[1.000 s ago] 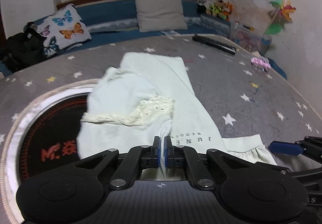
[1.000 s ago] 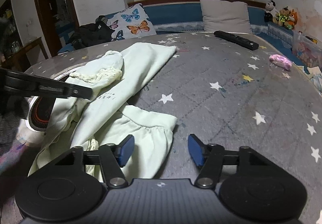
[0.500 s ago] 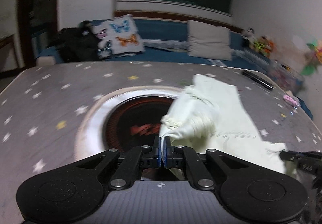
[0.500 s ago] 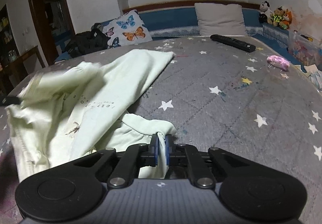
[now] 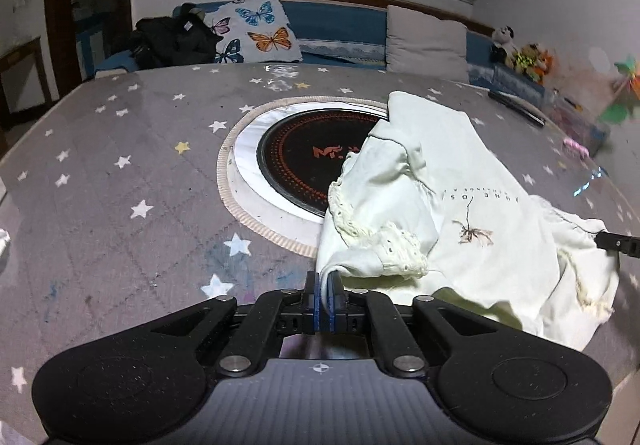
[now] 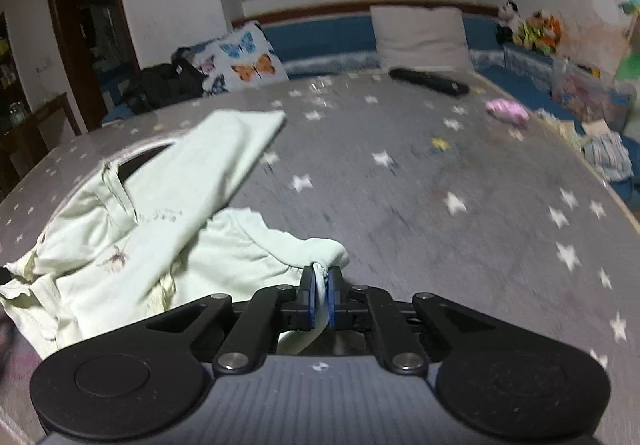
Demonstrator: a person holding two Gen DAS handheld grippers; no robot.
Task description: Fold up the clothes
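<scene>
- Left gripper (image 5: 325, 295): blue pads closed tight on a corner of the pale green garment (image 5: 460, 213), the cloth pinched between them at the near edge of the table
- Right gripper (image 6: 321, 297): blue pads likewise clamped on a bunched fold of the same garment (image 6: 168, 229), a white strip of fabric running down between the jaws
- Pale green garment: spread crumpled across the grey star-print tablecloth (image 5: 120, 181); in the left wrist view it lies to the right of the gripper, its far edge overlapping the round black hotplate (image 5: 308, 161) set in the table's middle
- Garment detail: a lace-trimmed edge (image 5: 384, 241) curls near the left gripper; small printed lettering and a small brown motif (image 5: 472, 233) show on the flat panel
- Right gripper tip (image 5: 618, 243): seen at the right edge of the left wrist view, touching the garment's ruffled far corner
- Table surroundings, right wrist view: a black remote-like bar (image 6: 430, 81) and a pink object (image 6: 507, 110) lie on the cloth well apart from the garment; this view is blurred
- Background: butterfly-print cushion (image 5: 256, 31), plain grey cushion (image 5: 426, 37) and soft toys (image 5: 524, 53) along a blue bench under the window
</scene>
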